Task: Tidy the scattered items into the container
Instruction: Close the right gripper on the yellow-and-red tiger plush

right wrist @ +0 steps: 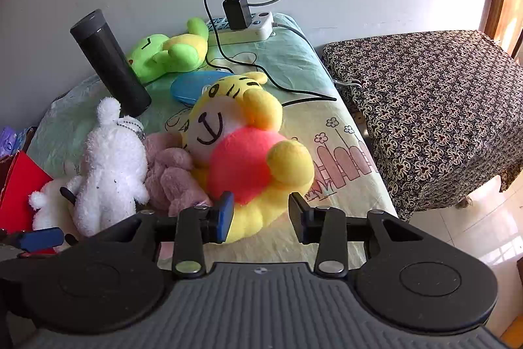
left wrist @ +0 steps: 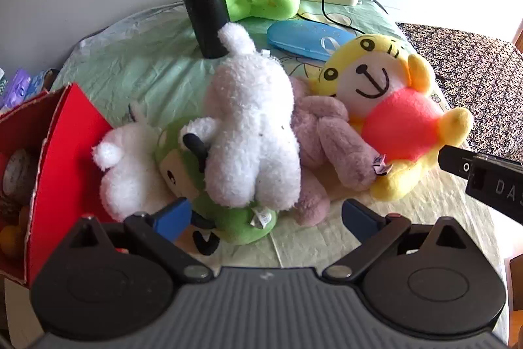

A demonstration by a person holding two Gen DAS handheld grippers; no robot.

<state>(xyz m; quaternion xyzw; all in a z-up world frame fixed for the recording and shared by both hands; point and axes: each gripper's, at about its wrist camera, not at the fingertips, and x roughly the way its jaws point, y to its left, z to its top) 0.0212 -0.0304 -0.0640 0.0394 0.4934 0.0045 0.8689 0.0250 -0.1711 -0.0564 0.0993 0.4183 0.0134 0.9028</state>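
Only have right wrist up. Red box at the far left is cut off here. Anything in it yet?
Observer: Yes. The left wrist view shows the red box open, with some roundish items inside, too blurred to name.
Operator: Anything under the tall white plush?
Observer: A green plush lies beneath the tall white plush.
Operator: Left jaws?
Observer: The left hand-held gripper is wide open, its fingers either side of that pile, gripping nothing.

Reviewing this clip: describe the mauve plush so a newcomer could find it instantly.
Start at the big yellow tiger plush with the red belly on the table. The mauve plush lies against its side, wedged between it and the white fluffy plush. It alone is dusty pink-purple.
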